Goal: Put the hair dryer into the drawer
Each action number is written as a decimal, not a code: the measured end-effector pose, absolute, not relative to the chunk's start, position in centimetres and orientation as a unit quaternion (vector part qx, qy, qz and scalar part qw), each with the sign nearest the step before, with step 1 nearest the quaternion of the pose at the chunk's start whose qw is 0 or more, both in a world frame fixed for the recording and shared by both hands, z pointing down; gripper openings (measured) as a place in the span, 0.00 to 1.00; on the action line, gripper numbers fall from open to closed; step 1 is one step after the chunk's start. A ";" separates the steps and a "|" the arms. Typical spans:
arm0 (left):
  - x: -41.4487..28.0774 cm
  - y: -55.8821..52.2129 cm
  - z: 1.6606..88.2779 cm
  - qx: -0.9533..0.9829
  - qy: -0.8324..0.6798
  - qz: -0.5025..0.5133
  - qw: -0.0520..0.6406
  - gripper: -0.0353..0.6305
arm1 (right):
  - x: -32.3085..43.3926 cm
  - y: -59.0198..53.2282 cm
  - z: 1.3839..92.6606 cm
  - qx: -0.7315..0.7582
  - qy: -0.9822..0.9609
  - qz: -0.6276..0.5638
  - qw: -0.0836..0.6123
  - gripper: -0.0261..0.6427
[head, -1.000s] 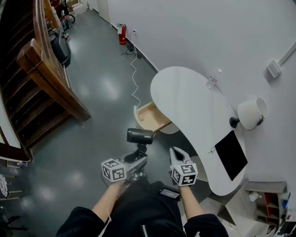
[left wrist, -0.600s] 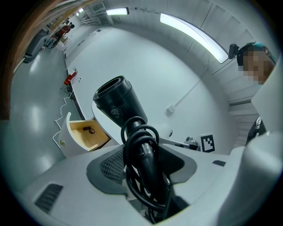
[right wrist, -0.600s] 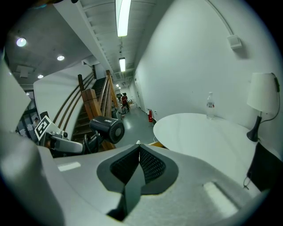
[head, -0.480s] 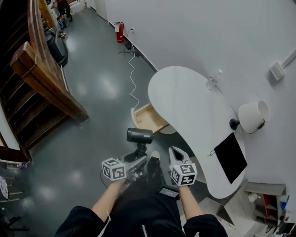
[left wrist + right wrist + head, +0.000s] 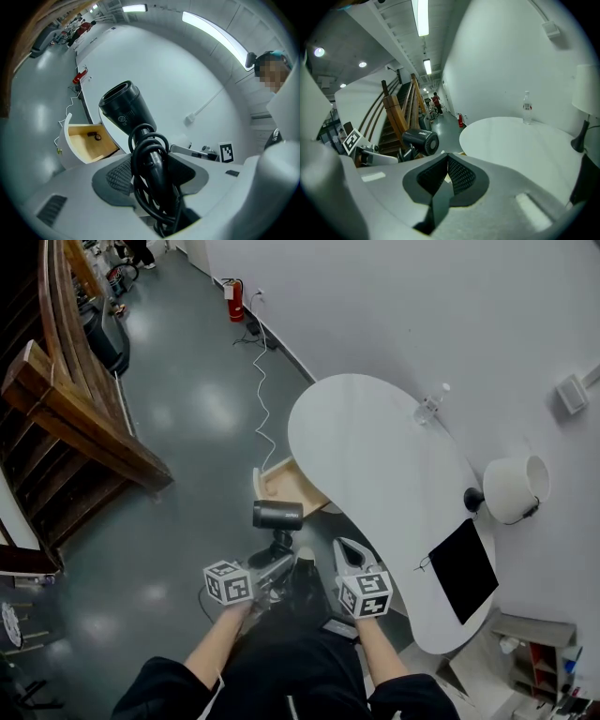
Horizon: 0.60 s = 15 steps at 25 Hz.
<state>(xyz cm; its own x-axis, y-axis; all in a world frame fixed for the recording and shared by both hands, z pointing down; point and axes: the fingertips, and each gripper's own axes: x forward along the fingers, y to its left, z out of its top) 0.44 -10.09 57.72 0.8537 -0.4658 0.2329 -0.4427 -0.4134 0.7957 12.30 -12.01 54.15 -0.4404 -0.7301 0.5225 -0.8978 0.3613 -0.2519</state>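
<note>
- Between the left gripper's (image 5: pixel 152 180) jaws: handle of the hair dryer (image 5: pixel 123 108), clamped firmly, with the black cord (image 5: pixel 140 152) looped round the handle and caught in the same grip; barrel above the jaws, crosswise to the handle.
- Short of the drawer (image 5: pixel 89 149), on the person's side of it: right gripper (image 5: pixel 447 174), jaws pressed together on nothing, idle just beside the left one.
- Hair dryer held in the air, near the drawer but not yet over it.
- Drawer pulled open from under the white table (image 5: pixel 375 456); wooden bottom mostly bare; one small dark item (image 5: pixel 96 137) toward the back.
- Beyond the drawer: white cable (image 5: pixel 262 390) trailing across the grey floor toward a red fire extinguisher (image 5: pixel 232 301).
- Left of the drawer: wooden staircase (image 5: pixel 75 409).
- Right of the drawer, on the tabletop: clear bottle (image 5: pixel 429 407), lamp (image 5: pixel 511 488), dark flat slab (image 5: pixel 462 568).
- Judged step: carrying toward the drawer; roughly midway through the task, placing not yet done.
- To do it well: bring forward and down to a spot over the bare wood; tip the barrel flat, low enough to sit below the drawer's walls; steer clear of the small item; part the jaws only after touching down on the bottom.
- Watch the cord loops, likely to snag on a pad or spill over the front wall.
</note>
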 end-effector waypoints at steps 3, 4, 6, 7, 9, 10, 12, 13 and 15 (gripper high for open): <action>1.2 -11.4 58.8 0.835 -0.275 -0.003 0.477 0.40 | 12.8 -13.4 54.8 0.498 -0.809 0.265 0.168 0.05; 1.3 -11.7 59.2 0.832 -0.277 -0.001 0.481 0.40 | 12.8 -13.8 55.0 0.496 -0.809 0.268 0.168 0.05; 1.6 -12.3 60.0 0.826 -0.281 0.002 0.489 0.40 | 13.0 -14.4 55.4 0.492 -0.809 0.274 0.170 0.05; 1.7 -12.6 60.4 0.824 -0.282 0.003 0.492 0.40 | 13.0 -14.7 55.7 0.490 -0.809 0.277 0.171 0.05; 2.1 -13.2 61.2 0.820 -0.282 0.003 0.497 0.40 | 13.1 -15.3 56.2 0.484 -0.809 0.282 0.175 0.05; 2.3 -13.5 61.5 0.818 -0.283 0.004 0.500 0.40 | 13.1 -15.6 56.5 0.481 -0.810 0.285 0.177 0.05; 2.6 -14.0 62.2 0.815 -0.284 0.005 0.506 0.40 | 13.1 -16.1 57.0 0.476 -0.810 0.291 0.180 0.05; 2.7 -14.2 62.5 0.812 -0.285 0.006 0.509 0.40 | 13.0 -16.3 57.2 0.473 -0.811 0.293 0.182 0.05; 2.8 -14.6 63.2 0.808 -0.288 0.007 0.514 0.40 | 12.9 -16.9 57.7 0.469 -0.811 0.298 0.184 0.05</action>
